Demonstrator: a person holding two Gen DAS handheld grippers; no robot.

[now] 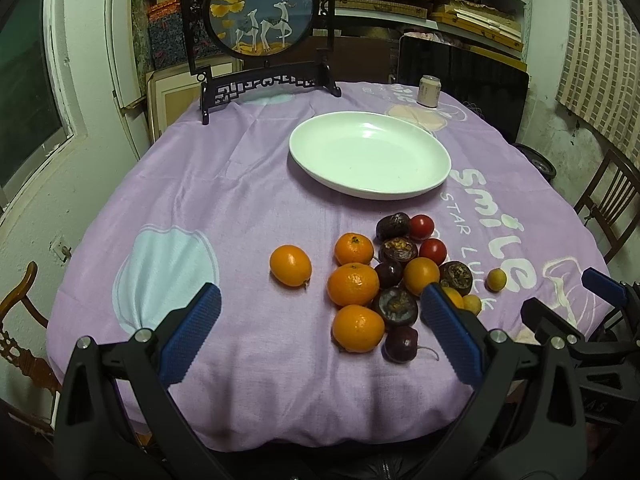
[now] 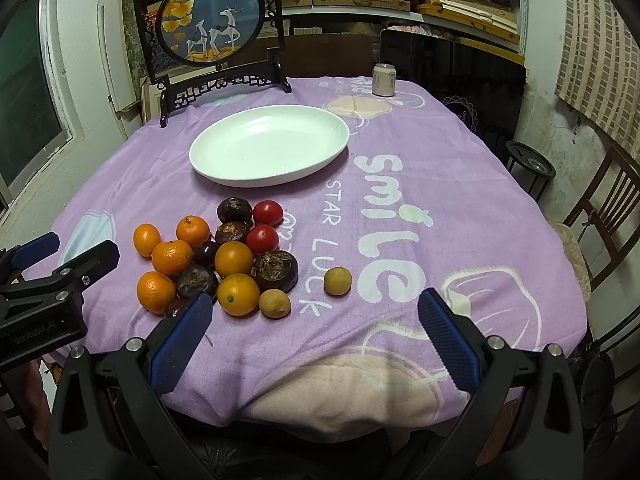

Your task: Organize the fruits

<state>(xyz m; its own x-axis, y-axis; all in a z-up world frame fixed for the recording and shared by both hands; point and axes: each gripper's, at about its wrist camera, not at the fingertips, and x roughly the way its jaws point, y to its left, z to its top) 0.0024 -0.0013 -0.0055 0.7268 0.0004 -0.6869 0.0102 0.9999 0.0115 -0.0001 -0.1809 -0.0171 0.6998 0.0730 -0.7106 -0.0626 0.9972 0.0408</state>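
Observation:
A white oval plate (image 1: 370, 194) (image 2: 224, 176) lies bare on the purple tablecloth (image 1: 240, 208) (image 2: 460, 216). In front of it is a cluster of fruit: several oranges (image 1: 353, 284) (image 2: 172, 257), dark purple fruits (image 1: 396, 307) (image 2: 274, 271), two red tomatoes (image 1: 433, 250) (image 2: 262, 238) and small yellow fruits (image 1: 496, 279) (image 2: 338, 280). One orange (image 1: 291, 265) sits apart to the left. My left gripper (image 1: 320, 304) is open near the front edge, just short of the cluster. My right gripper (image 2: 316, 312) is open, right of the cluster.
A framed round deer picture on a dark stand (image 1: 260, 20) (image 2: 212, 24) stands at the back of the table. A drink can (image 1: 429, 90) (image 2: 384, 80) is at the back right. Wooden chairs (image 1: 608, 204) (image 2: 600, 216) flank the table.

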